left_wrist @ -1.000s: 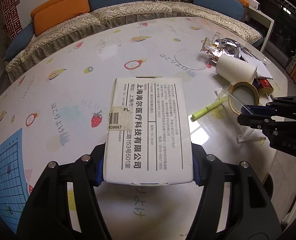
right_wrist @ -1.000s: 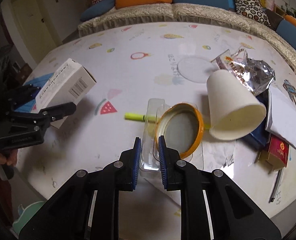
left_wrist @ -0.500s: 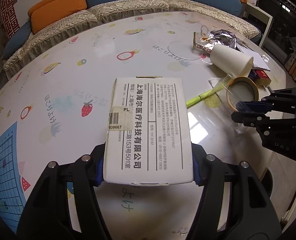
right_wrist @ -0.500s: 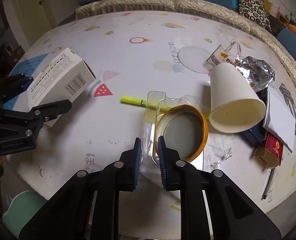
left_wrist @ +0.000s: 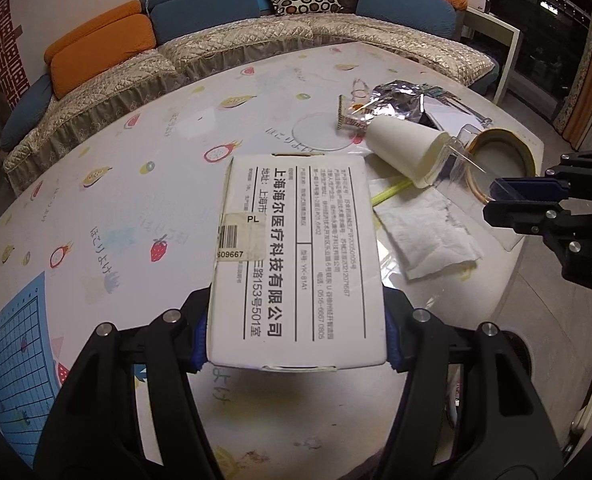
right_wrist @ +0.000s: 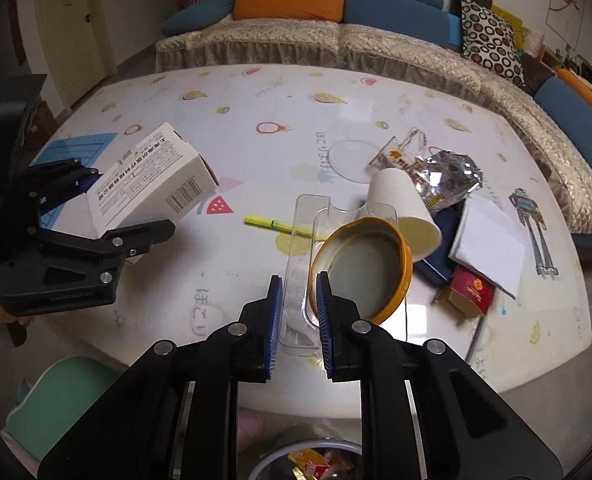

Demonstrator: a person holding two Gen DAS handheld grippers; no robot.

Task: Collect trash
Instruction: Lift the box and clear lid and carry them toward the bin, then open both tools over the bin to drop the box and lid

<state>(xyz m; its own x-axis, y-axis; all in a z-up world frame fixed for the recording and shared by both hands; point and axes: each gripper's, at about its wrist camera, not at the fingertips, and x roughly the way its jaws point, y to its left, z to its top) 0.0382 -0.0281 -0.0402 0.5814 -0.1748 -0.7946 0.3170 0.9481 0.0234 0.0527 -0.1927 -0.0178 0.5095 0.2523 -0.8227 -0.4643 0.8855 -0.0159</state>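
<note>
Your left gripper [left_wrist: 296, 340] clamps the white box [left_wrist: 298, 256]; your right gripper [right_wrist: 299, 316], angled down, pinches the clear tray [right_wrist: 302, 264] with the orange lid [right_wrist: 362, 268] at three o'clock.

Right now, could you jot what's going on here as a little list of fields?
left gripper: shut on white box, held off the table
right gripper: shut on clear plastic tray, orange-rimmed lid in the tray
on the table: tipped paper cup, foil wrapper, yellow pen, tissue, red packet
bin: below the table edge, wrappers inside
</note>
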